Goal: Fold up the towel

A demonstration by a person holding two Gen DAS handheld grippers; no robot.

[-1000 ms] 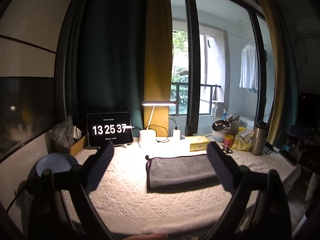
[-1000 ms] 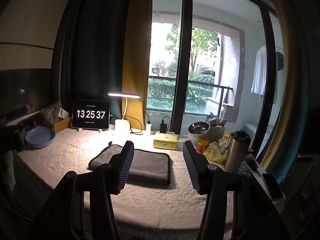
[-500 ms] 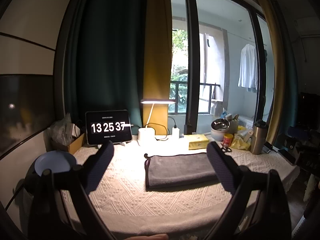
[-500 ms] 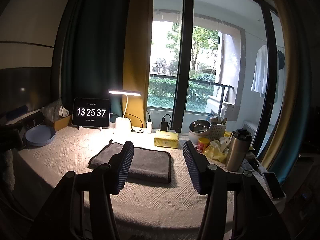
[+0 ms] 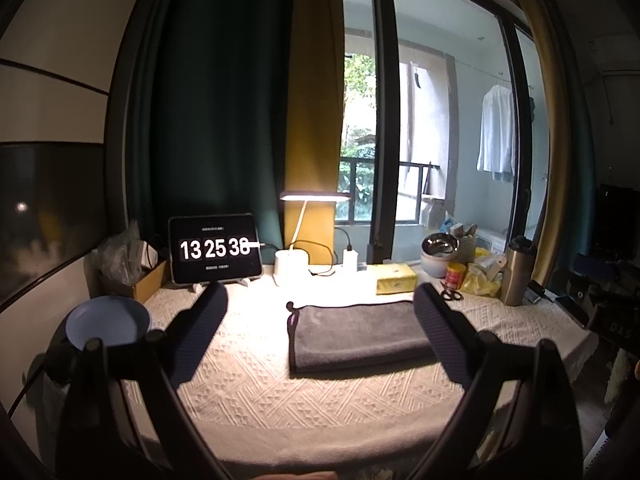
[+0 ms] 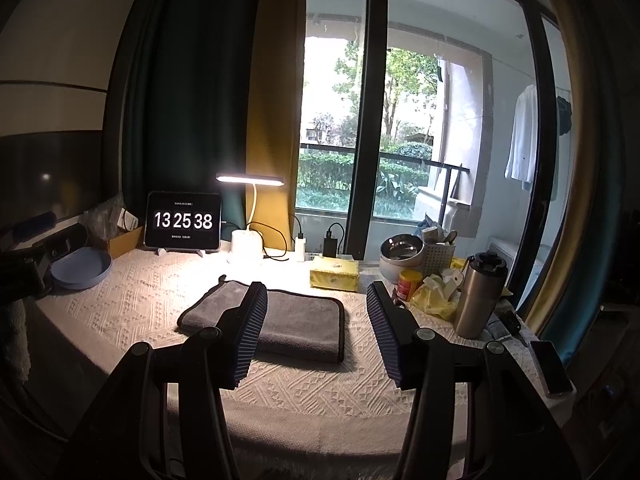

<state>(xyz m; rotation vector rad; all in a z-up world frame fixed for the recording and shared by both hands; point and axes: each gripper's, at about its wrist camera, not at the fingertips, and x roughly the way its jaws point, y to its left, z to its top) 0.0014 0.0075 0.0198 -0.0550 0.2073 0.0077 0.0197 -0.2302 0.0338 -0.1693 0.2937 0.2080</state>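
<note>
- left gripper (image 5: 320,304): spread wide, nothing between the fingers and they're not touching anything. It hangs above the near edge of the table, and in its own view the gray towel (image 5: 356,334) shows in the gap, a bit toward the right finger, whose pad overlaps the towel's right end in the picture.
- blue bowl (image 5: 107,322) way over at 9 o'clock on the table's left edge, with a cardboard box (image 5: 150,282) and a crinkly plastic bag behind it.
- tablet clock (image 5: 215,249) at about 11 o'clock from the towel, propped upright, reads 13 25 38 in the right wrist view.
- the towel itself lies flat in a neat rectangle mid-table on the white knitted tablecloth (image 5: 248,384), with a little hanging loop sticking out at its far left corner. Dark trim runs along the edges.
- desk lamp (image 6: 250,179) is lit at 12 o'clock behind the towel, white base, cables running off to chargers.
- yellow tissue pack (image 6: 334,274) at roughly 1 o'clock, just beyond the towel, not touching it.
- right gripper (image 6: 316,300): also wide open and empty, held above the table's front edge. Its left finger overlaps the towel's middle in the picture.
- steel bowl (image 6: 401,249), white basket, a small red can, a yellow bag and a steel tumbler (image 6: 480,298) crowd around 2 to 3 o'clock.
- phone (image 6: 550,368) lies flat on the far right corner.
</note>
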